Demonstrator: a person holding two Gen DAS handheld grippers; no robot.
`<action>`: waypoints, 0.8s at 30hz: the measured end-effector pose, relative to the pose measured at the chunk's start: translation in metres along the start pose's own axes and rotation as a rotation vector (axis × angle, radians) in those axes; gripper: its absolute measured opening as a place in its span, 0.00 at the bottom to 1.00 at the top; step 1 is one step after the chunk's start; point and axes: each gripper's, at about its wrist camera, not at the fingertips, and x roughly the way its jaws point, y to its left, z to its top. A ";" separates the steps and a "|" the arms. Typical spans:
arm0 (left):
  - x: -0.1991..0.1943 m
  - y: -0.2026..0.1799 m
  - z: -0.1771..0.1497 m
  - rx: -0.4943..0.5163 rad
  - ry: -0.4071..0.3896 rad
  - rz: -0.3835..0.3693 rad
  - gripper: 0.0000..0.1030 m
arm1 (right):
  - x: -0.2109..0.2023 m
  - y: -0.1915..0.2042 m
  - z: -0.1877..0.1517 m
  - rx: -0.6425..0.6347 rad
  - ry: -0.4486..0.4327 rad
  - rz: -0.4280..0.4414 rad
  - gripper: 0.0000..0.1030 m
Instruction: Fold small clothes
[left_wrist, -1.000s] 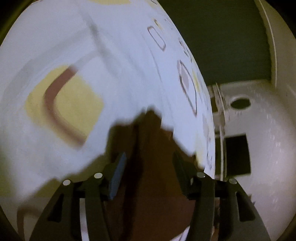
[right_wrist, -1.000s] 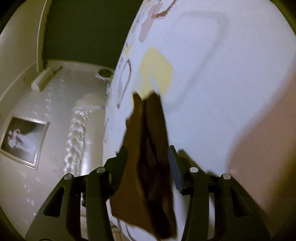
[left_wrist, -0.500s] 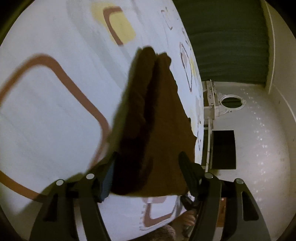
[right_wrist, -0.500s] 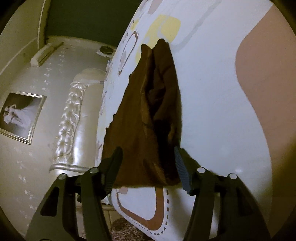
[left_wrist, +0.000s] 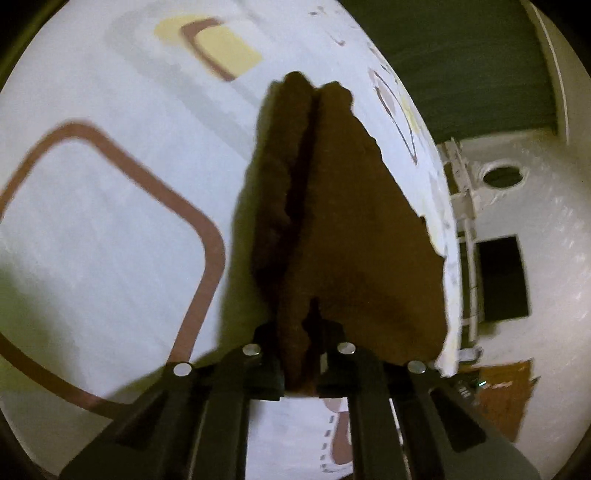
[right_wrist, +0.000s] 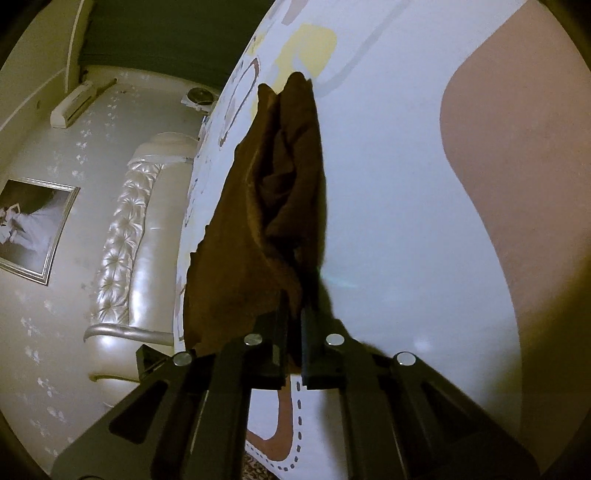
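A: Both views. What do we note as changed from the frames a moment earlier?

B: We see both tools closed now. A second ago, and half a second ago as well, the fingers of each stood apart on either side of the brown garment (left_wrist: 354, 229). Here the left tool (left_wrist: 300, 354) pinches the near edge of the cloth between its pads, and the right tool (right_wrist: 293, 350) does the same at its own part of that edge.

A: And where does the garment lie?

B: It rests on the bed (left_wrist: 110, 206), over a white cover printed with brown-outlined squares and yellow patches. It runs away from both tools and narrows toward its far end. In the left view a ridge runs down its length. In the right view (right_wrist: 280, 192) the middle is rumpled into a hollow. One side reaches close to the bed's edge, beyond which we see the padded headboard (right_wrist: 122, 236).

A: What do we infer for the task?

B: We judge that the approach is finished and the grasp is made. The near edge appears ready to be lifted and carried toward the far end for a fold. We cannot tell how many layers each tool has caught, so a layer may stay behind.
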 end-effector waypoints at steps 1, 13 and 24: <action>0.000 -0.004 -0.001 0.027 -0.007 0.023 0.09 | 0.000 -0.001 0.000 0.000 0.001 -0.001 0.03; 0.004 0.002 -0.003 0.060 -0.029 0.001 0.09 | -0.002 -0.004 0.000 0.006 -0.012 -0.045 0.03; 0.003 0.007 -0.003 0.079 -0.036 -0.040 0.09 | -0.020 -0.005 -0.001 0.059 -0.063 -0.101 0.10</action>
